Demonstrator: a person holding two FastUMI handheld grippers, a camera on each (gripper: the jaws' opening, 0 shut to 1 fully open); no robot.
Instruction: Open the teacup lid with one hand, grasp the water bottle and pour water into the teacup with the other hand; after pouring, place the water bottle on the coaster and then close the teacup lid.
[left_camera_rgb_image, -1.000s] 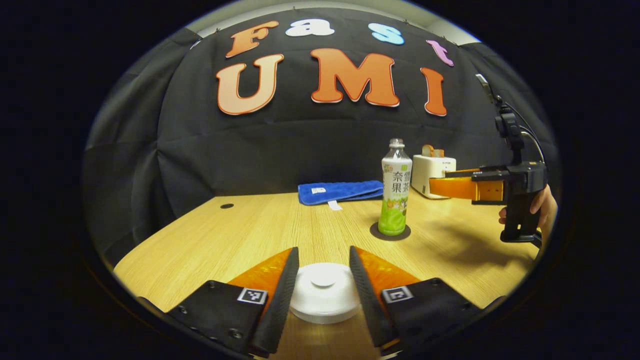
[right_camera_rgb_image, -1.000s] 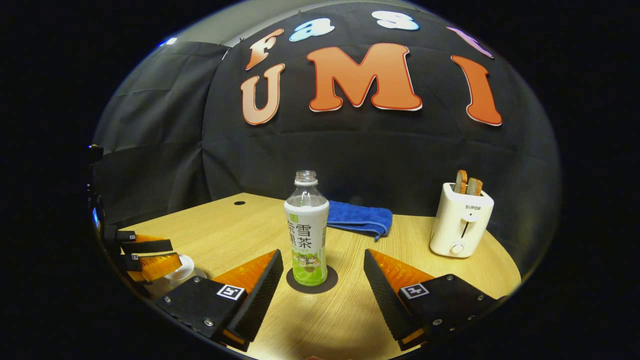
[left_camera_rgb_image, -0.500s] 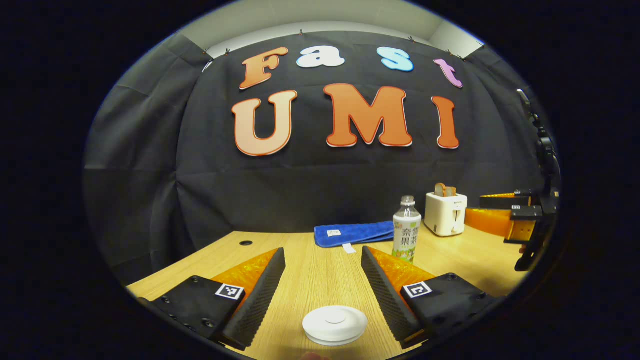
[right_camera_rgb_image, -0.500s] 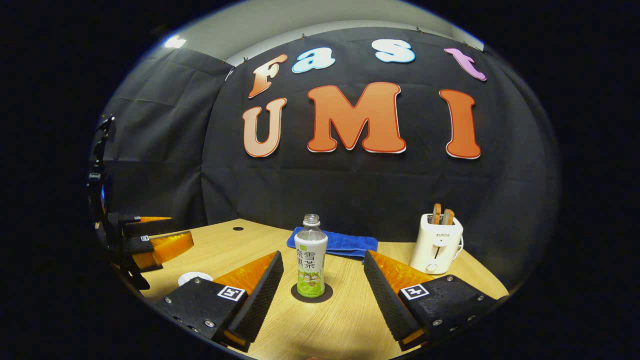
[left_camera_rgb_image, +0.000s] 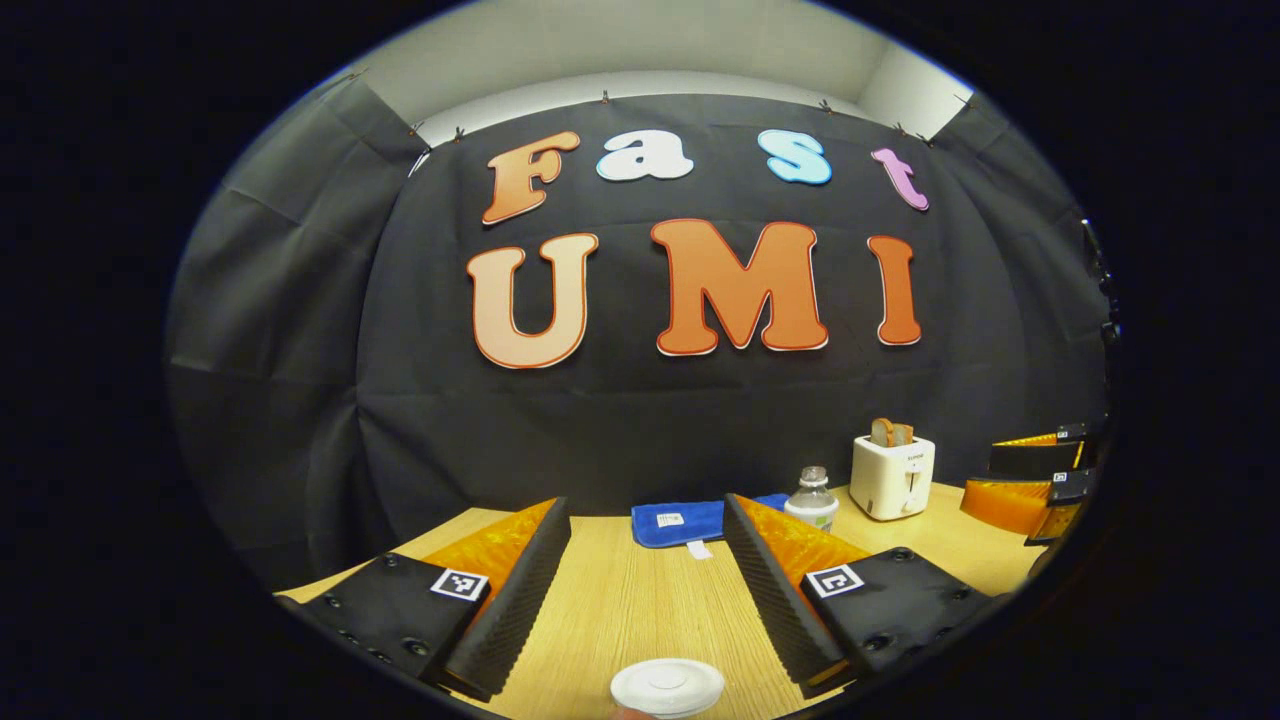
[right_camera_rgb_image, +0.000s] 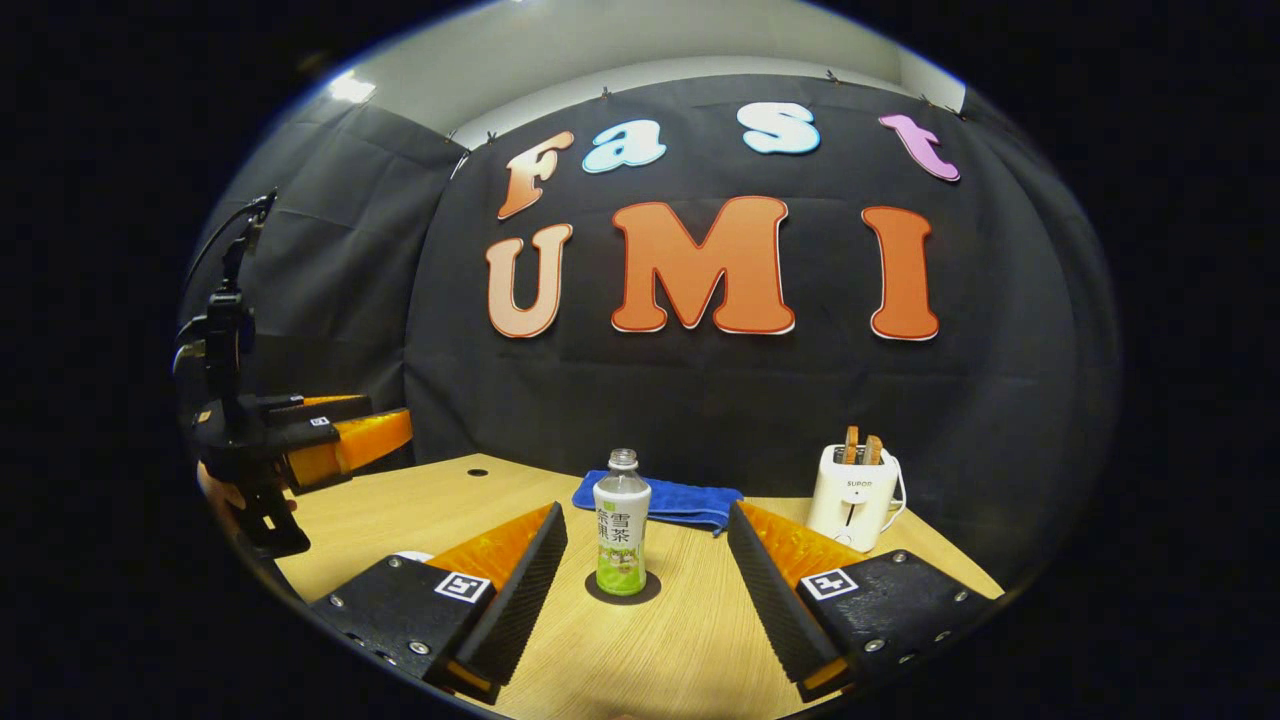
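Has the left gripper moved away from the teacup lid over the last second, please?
Yes. The left gripper, open, has drawn up and back: the teacup lid, earlier between its fingers, now lies below them on the table.

white lid (left_camera_rgb_image: 667, 686), blue towel (right_camera_rgb_image: 672, 499), green-white bottle (right_camera_rgb_image: 621, 537), white toaster (right_camera_rgb_image: 853, 497)

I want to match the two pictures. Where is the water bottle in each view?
Left gripper view: the water bottle is right of centre; its top shows above the hand-held gripper's finger.
Right gripper view: it stands whole near bottom centre on the dark coaster.
Shared landmark: the white toaster, to the bottle's right in both.
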